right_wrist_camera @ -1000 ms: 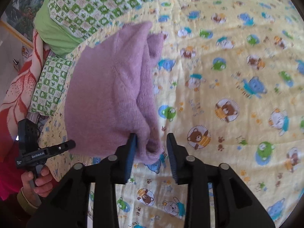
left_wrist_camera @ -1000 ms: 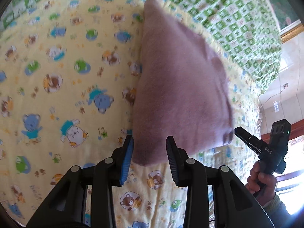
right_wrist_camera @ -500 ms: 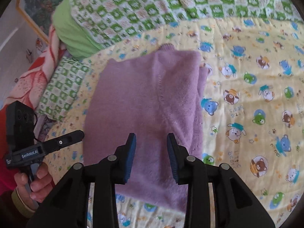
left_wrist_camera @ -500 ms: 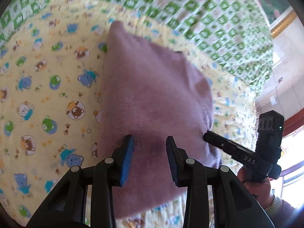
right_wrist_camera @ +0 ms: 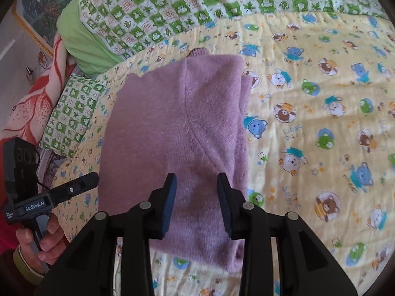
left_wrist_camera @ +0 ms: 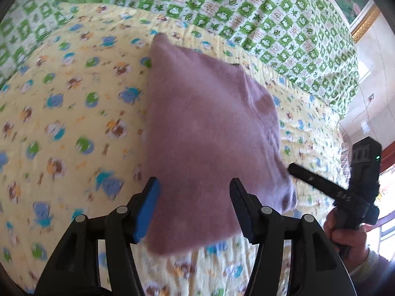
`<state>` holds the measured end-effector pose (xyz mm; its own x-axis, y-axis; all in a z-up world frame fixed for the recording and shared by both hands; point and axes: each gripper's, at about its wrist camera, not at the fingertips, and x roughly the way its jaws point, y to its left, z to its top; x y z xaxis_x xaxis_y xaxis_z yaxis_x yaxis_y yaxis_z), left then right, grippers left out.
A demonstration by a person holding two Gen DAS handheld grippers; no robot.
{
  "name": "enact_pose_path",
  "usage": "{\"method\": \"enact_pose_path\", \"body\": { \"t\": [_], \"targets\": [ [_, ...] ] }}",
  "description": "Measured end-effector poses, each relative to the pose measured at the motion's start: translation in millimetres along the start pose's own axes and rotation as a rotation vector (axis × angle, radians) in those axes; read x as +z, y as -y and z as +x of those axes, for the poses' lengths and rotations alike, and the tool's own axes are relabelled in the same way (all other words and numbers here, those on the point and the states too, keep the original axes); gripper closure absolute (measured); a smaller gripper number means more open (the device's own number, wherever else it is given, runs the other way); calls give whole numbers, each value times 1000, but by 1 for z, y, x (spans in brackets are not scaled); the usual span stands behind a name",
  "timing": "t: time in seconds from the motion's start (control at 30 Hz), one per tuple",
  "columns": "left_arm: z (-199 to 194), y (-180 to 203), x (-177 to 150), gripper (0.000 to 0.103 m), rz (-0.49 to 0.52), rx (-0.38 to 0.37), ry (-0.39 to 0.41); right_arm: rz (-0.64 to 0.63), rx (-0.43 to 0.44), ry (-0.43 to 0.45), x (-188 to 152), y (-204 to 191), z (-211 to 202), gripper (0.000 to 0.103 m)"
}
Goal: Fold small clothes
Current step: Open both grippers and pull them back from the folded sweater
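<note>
Sweater (right_wrist_camera: pixel 177 133) folded flat, quilt (right_wrist_camera: pixel 321 98) around, claws seemingly open

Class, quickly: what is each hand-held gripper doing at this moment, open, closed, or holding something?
Left hand-held gripper: open, holding nothing, above the purple sweater.
Right hand-held gripper: open, holding nothing, also over the sweater.

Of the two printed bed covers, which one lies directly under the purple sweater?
The yellow quilt with cartoon bears lies under the purple sweater. The green-and-white checked cover sits farther back, past the sweater's collar, and does not touch it.
</note>
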<state>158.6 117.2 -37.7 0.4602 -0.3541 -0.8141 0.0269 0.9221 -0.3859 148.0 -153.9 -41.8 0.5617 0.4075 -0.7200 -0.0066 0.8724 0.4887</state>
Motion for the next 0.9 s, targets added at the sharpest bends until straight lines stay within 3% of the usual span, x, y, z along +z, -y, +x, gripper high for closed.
{"method": "enact_pose_path", "body": {
  "t": [0.17, 0.37, 0.63, 0.9],
  "targets": [
    [-13, -12, -35, 43, -25, 31, -9, 21, -11, 22, -21, -5, -19, 50],
    [-36, -16, -70, 29, 0, 158, 99, -1, -50, 19, -54, -16, -31, 36],
    [-45, -18, -110, 25, 59, 209, 117, -101, -112, 11, -100, -31, -34, 25],
    [-52, -7, -128, 22, 122, 214, 116, -162, -145, 4, -133, -43, -29, 24]
  ]
}}
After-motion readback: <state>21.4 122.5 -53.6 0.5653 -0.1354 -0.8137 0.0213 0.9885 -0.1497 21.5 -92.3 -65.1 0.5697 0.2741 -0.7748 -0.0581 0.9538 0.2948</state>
